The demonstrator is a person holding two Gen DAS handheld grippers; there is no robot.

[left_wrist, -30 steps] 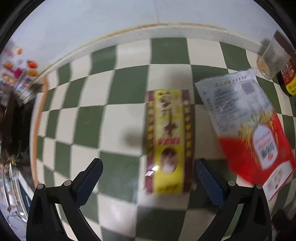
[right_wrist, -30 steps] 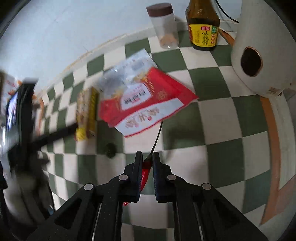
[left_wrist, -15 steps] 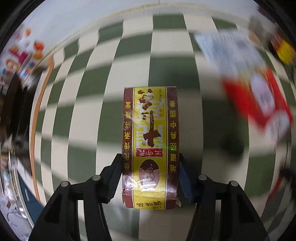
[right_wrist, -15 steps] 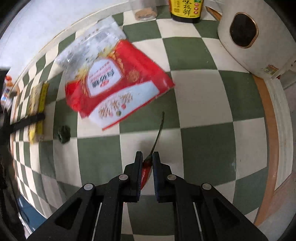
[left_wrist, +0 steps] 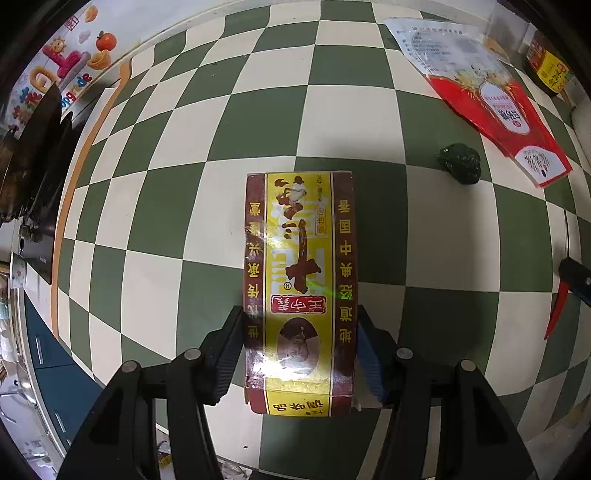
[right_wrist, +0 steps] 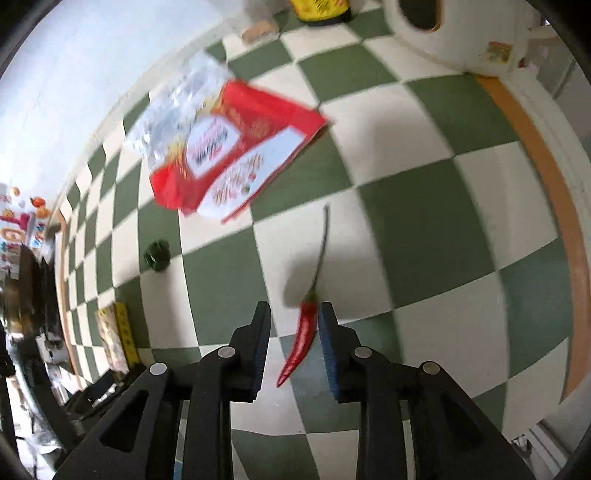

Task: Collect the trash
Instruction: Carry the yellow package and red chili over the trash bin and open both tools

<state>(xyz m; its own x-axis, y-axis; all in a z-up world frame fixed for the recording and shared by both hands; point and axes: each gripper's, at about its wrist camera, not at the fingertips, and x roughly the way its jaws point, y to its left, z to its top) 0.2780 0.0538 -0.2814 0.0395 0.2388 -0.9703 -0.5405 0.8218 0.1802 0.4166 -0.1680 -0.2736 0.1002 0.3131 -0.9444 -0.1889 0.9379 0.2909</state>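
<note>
My left gripper (left_wrist: pixel 299 332) is shut on a yellow and maroon seasoning box (left_wrist: pixel 299 280), which it holds above the green and cream checkered table (left_wrist: pixel 177 140). My right gripper (right_wrist: pixel 293 325) is open; a red chili pepper (right_wrist: pixel 303 332) with a long stem hangs or falls between its fingers, near the right pad. The chili and right gripper also show at the right edge of the left wrist view (left_wrist: pixel 557 306). A red and clear snack bag (right_wrist: pixel 229 147) lies flat further back, also in the left wrist view (left_wrist: pixel 491 96). A dark green crumpled scrap (left_wrist: pixel 460 166) lies beside the bag.
A white appliance (right_wrist: pixel 454 29), a sauce bottle (right_wrist: pixel 321 9) and a jar (right_wrist: pixel 258 26) stand at the table's far edge. An orange border strip (right_wrist: pixel 546 184) runs along the table's right edge. Colourful stickers (left_wrist: pixel 62 70) and dark cookware (left_wrist: pixel 37 147) are to the left.
My left gripper closed on the seasoning box and lifted it. My right gripper, shut on the chili before, has opened, and the chili now sits loose between its fingers.
</note>
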